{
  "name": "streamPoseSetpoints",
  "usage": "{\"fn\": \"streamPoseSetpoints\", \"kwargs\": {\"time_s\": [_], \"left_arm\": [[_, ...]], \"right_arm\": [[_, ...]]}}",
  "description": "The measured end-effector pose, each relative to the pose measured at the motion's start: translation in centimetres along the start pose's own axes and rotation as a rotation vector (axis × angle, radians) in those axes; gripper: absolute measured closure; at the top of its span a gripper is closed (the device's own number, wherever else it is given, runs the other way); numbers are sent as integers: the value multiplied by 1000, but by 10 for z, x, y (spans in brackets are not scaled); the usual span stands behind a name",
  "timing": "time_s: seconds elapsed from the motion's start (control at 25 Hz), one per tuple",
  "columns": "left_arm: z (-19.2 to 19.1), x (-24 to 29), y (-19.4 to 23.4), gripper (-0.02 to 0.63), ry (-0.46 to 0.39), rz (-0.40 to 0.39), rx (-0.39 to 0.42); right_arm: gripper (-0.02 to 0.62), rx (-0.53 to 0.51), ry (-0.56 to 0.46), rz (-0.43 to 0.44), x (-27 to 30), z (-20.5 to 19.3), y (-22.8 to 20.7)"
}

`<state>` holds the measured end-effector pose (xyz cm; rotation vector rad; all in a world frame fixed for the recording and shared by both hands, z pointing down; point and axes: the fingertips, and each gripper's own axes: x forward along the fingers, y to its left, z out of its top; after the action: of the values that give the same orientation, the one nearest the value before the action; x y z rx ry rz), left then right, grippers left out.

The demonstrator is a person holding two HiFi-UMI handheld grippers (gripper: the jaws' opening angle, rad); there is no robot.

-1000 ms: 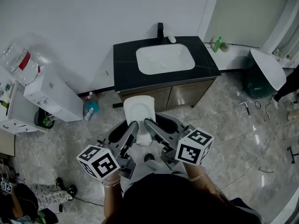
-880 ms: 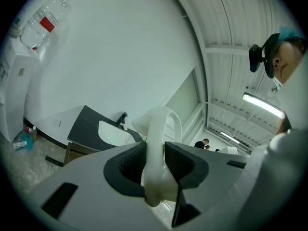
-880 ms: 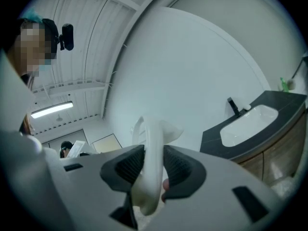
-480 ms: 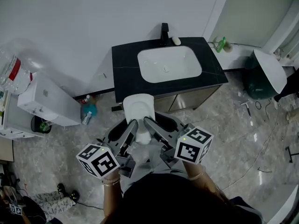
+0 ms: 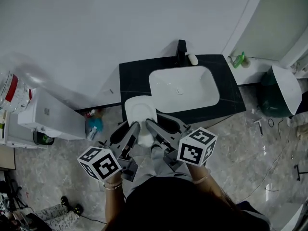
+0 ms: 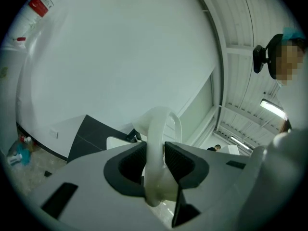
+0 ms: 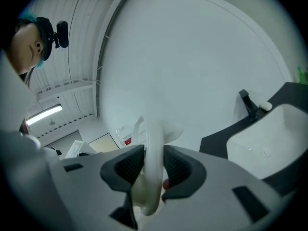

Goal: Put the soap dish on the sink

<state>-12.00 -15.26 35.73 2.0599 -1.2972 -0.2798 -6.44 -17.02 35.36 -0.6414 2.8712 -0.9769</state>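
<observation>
Carry step: the white oval soap dish was in the air, w/ the left gripper and right gripper fingers both clamped on its rim, at the front-left edge of the black surface, beside the white sink basin. Next, I judge: move fwd, lower it flat, release.

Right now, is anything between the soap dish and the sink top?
Nothing visible. The left gripper and right gripper both clamp the soap dish at the front-left edge of the counter; its black surface is bare there.

Left tongs and right tongs: grey, black-padded, marker-cubed.
</observation>
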Motion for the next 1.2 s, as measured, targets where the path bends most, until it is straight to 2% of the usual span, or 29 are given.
{"fn": "streamPoseSetpoints", "kwargs": {"time_s": [0.2, 0.44, 0.88, 1.2], "left_arm": [[29, 37, 32, 483, -4, 45, -5], [41, 64, 75, 483, 9, 71, -37], [64, 113, 181, 483, 125, 115, -77], [61, 153, 269, 483, 215, 131, -191]], "right_arm": [[462, -6, 49, 13, 42, 24, -35], [462, 14, 96, 2, 83, 26, -68], [462, 75, 177, -66, 180, 13, -137], [462, 138, 256, -147, 247, -11, -199]]}}
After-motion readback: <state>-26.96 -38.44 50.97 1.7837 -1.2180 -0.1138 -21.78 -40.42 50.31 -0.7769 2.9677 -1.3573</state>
